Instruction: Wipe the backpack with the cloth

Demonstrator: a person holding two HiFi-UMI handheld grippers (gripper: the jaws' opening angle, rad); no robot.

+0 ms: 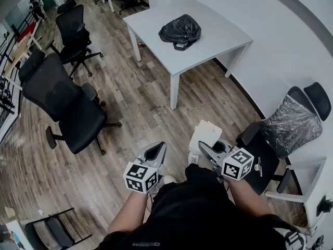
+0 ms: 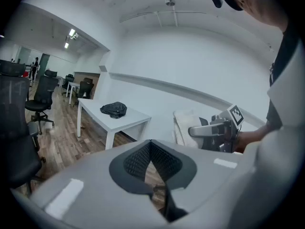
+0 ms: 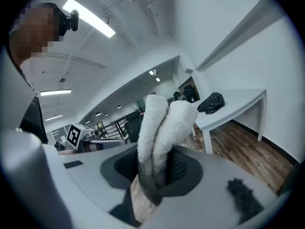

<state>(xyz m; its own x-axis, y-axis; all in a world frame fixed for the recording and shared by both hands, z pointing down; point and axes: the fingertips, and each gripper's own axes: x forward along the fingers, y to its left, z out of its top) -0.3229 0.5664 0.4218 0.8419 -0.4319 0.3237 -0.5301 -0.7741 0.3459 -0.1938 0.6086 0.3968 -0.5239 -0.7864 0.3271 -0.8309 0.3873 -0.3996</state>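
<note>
Backpack (image 1: 180, 31) lies on table (image 1: 216, 40); right gripper (image 3: 159, 175) pinches cloth (image 3: 162, 128), left gripper (image 2: 151, 149) jaws pressed together.

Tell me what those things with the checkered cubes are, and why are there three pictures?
A person holds a pair of tongs in each hand; the cubes are part of them. One camera sits on the person's head and looks down. One more rides on each pair of tongs, looking along it. The left tongs are closed and empty. The right tongs pinch a fluffy white cloth. Across the room a black backpack lies on a white table, waiting to be wiped.
</note>
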